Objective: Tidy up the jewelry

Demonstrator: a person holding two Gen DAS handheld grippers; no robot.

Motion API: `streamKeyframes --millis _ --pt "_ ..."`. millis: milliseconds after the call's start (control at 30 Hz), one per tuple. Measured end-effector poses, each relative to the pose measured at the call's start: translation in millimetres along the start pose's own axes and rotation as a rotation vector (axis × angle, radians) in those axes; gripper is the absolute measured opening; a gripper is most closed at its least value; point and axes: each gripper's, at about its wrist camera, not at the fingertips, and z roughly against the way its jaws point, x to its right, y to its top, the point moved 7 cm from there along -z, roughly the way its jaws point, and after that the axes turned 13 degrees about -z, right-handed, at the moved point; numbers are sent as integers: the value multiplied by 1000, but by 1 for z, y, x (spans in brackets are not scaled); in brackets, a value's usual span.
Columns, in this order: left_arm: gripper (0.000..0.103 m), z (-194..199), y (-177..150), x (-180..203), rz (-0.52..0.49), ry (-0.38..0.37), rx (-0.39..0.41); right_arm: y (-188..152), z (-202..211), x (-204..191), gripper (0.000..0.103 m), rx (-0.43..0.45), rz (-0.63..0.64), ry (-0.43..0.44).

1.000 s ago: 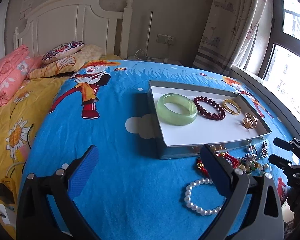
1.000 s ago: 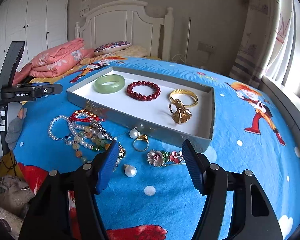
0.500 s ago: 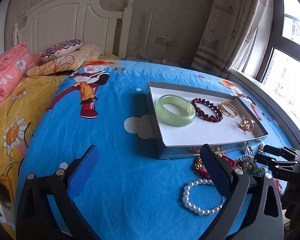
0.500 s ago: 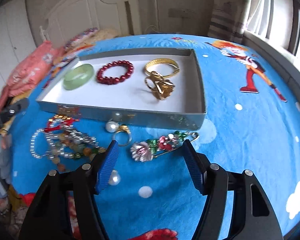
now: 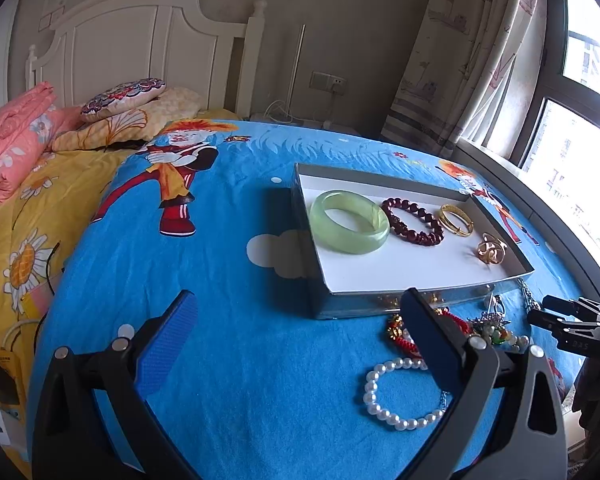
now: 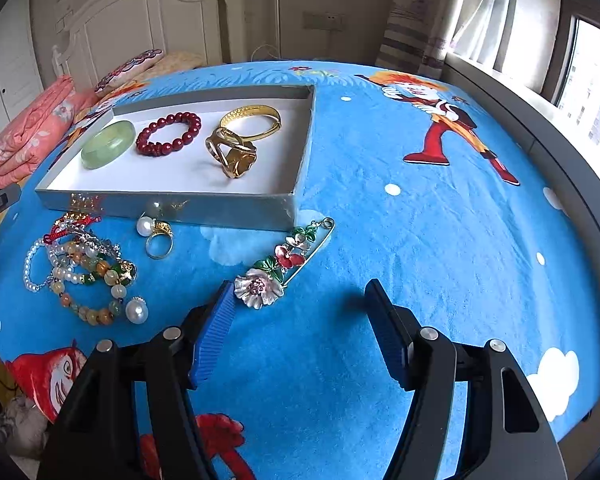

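So you are working through this about a third of the way, judging by how things are lying. Going left to right in the right wrist view, the tray [image 6: 172, 204] is already holding four pieces in a row: the jade bangle [image 6: 109, 149] at its nine o'clock end, then the red bead bracelet [image 6: 169, 133], then the gold bangle [image 6: 250, 122] with the gold knot ring [image 6: 232, 156] sitting at its seven o'clock. Outside, on the blue bedspread [image 6: 420, 240], more is waiting than is sorted. The tangle of bead bracelets [image 6: 84, 276] is lying at the tray's seven o'clock, a pearl [image 6: 136, 311] is sitting just beside its lower edge, the gold ring with a pearl [image 6: 156, 234] is resting near the tray's front wall, and the flower brooch [image 6: 284, 264] is stretching away from the tray's near corner toward five o'clock. Your right gripper [image 6: 298, 312] is standing spread and pinching nothing, with the brooch's silver flower just beside its left pad, so the brooch looks like your next pick. Your left gripper [image 5: 300, 332] is also spread wide and empty, hovering over bare bedspread with the pearl bracelet [image 5: 400, 396] lying near its right finger.
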Motion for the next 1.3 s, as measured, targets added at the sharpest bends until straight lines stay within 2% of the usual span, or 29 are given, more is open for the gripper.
streamKeyframes --millis 133,267,333,367,400,533,633,800,833,933,1000,1167,1300 --pt "100 0 0 0 0 -1 -3 3 -4 -16 64 13 43 -8" --pt "100 0 -1 1 -6 -3 1 6 -5 -12 62 7 31 -9" --pt "100 1 0 3 -16 -7 7 5 -3 -7 51 8 31 12" --pt "100 2 0 4 -24 -8 8 4 0 -4 40 10 34 22" --pt "100 3 0 7 -37 -7 10 3 2 -1 24 15 35 19" --pt "100 9 1 30 -135 -19 13 -1 8 13 25 41 21 32" --pt "100 14 -2 61 -194 -79 8 -3 11 19 25 53 6 48" --pt "100 11 3 123 -368 -155 0 -4 11 21 25 64 4 56" --pt "99 10 3 133 -393 -170 0 -4 11 21 25 66 3 61" --pt "86 0 6 159 -477 -198 -16 -4 12 23 25 70 -14 80" --pt "77 -8 7 170 -533 -197 -26 -4 12 23 25 73 -17 86" --pt "75 -26 11 178 -626 -237 -60 -4 13 26 25 74 -31 110" --pt "72 -36 10 184 -707 -303 -86 -4 13 27 25 79 -38 120"
